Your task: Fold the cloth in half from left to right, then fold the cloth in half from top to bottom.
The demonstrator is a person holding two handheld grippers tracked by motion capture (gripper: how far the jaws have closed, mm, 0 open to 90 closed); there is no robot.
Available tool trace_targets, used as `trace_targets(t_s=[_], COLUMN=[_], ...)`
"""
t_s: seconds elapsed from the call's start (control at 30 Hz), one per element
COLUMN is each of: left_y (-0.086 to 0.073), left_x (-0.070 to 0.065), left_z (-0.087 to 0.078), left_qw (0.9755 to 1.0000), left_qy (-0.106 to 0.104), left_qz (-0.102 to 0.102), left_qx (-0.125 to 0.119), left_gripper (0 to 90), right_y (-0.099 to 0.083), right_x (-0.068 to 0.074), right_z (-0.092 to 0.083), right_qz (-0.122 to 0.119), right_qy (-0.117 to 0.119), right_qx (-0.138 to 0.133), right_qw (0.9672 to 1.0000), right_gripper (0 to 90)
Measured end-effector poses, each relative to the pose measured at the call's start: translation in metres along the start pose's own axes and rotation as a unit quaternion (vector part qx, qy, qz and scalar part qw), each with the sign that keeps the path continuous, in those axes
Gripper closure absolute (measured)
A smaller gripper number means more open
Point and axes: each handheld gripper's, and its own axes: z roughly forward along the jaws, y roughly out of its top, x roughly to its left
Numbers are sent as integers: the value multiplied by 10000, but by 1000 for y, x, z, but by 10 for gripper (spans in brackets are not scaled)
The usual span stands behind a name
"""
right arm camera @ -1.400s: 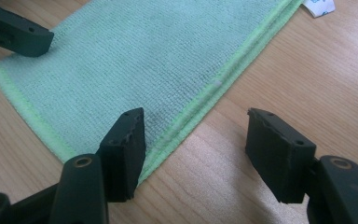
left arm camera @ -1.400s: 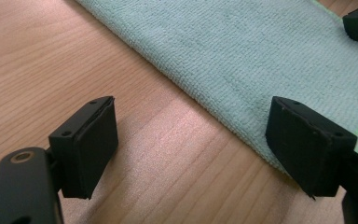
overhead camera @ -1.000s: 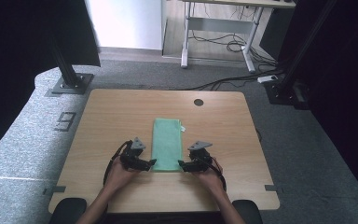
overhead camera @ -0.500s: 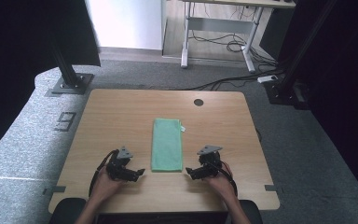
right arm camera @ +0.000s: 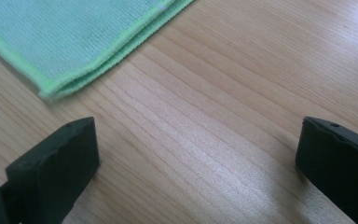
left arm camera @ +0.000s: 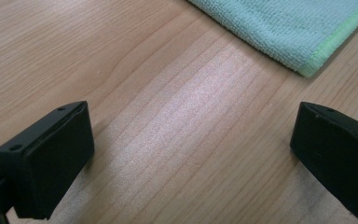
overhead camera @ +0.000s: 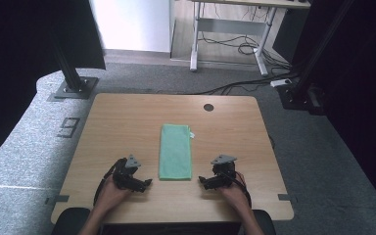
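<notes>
Folded green cloth (overhead camera: 176, 152) lying flat mid-table (overhead camera: 127, 117), long edges running away from person. Left gripper (overhead camera: 144, 183) and right gripper (overhead camera: 203, 181) flanking its near end, jaws just been opening, spread wide, nothing between. Cloth looking light, soft, limp; likely pinching near corners, layered hem (right arm camera: 93, 63).

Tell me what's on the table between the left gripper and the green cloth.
Nothing: bare wood of the table separates the left gripper from the green cloth, seen in the left gripper view.
</notes>
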Motion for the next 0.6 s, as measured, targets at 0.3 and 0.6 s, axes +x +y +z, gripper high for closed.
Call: trace_targets(t_s=[0.3,0.6], left_y=[0,3], left_x=[0,1], left_z=[0,2], left_qw=[10000,10000], left_qy=[1,63], left_qz=[-4,-74], left_qx=[-5,16], left_gripper=[0,0], right_y=[0,1], right_x=[0,1], right_z=[0,0], right_qz=[10,72], right_qy=[-21,-43], right_qx=[-2,22], right_qw=[10000,10000], right_gripper=[0,0])
